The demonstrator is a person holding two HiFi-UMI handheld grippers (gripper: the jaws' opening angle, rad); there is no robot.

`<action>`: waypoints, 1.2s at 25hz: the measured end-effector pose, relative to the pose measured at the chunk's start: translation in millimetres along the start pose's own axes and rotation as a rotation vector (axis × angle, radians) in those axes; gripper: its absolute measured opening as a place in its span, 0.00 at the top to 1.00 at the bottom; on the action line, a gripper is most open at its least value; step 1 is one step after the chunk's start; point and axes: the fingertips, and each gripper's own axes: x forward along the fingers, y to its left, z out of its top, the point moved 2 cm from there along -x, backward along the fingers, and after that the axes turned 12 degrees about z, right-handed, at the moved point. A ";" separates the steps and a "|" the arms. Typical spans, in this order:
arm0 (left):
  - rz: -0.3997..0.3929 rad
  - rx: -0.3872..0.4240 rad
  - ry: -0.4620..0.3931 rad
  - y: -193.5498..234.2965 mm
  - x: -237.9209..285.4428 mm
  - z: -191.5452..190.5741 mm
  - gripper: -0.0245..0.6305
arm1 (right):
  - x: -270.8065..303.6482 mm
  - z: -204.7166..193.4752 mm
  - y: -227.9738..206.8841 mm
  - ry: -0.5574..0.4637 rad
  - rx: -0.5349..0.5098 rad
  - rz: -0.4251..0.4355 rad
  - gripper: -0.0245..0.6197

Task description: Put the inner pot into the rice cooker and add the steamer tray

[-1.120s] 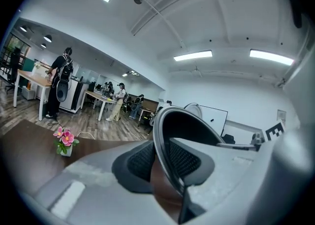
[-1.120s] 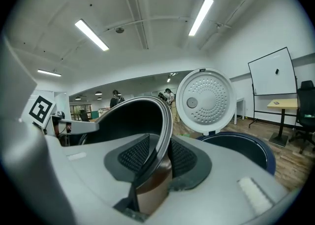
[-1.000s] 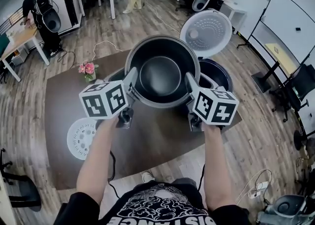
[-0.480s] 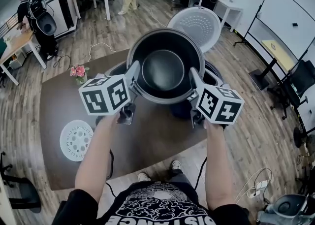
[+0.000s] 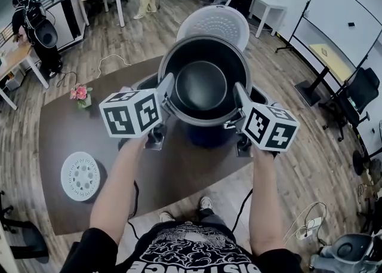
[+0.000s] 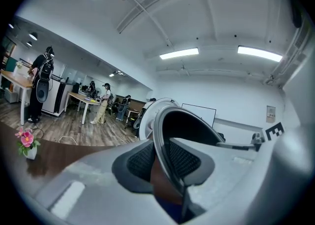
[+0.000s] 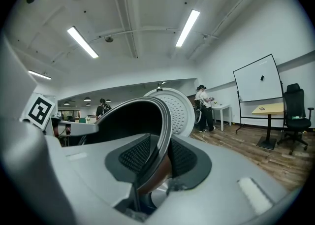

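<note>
The dark inner pot (image 5: 203, 80) hangs in the air over the rice cooker (image 5: 206, 134), whose white lid (image 5: 216, 24) stands open behind it. My left gripper (image 5: 167, 94) is shut on the pot's left rim (image 6: 162, 143). Over on the other side, the right gripper (image 5: 236, 100) is shut on the right rim (image 7: 160, 147). The cooker's body is mostly hidden under the pot. A white round steamer tray (image 5: 79, 175) lies flat on the brown table (image 5: 71, 131) at the left, well apart from both grippers.
A small pot of pink flowers (image 5: 79, 94) stands on the table's far left. Desks, office chairs, a whiteboard (image 5: 337, 30) and several people are around the room on the wood floor. The table's near edge runs just before my forearms.
Both grippers have carried the pot away from me and slightly right, from beside the cooker to over it. The open lid now sits directly behind the pot.
</note>
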 end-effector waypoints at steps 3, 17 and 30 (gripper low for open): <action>-0.011 0.004 0.010 -12.5 11.3 -2.8 0.81 | -4.6 0.9 -15.1 0.001 0.005 -0.013 0.80; 0.014 -0.014 0.094 -49.6 57.1 -28.1 0.81 | -5.2 -12.3 -79.9 0.088 0.069 -0.031 0.80; 0.061 -0.035 0.197 -47.5 87.2 -53.5 0.81 | 14.1 -41.2 -110.3 0.208 0.166 -0.031 0.80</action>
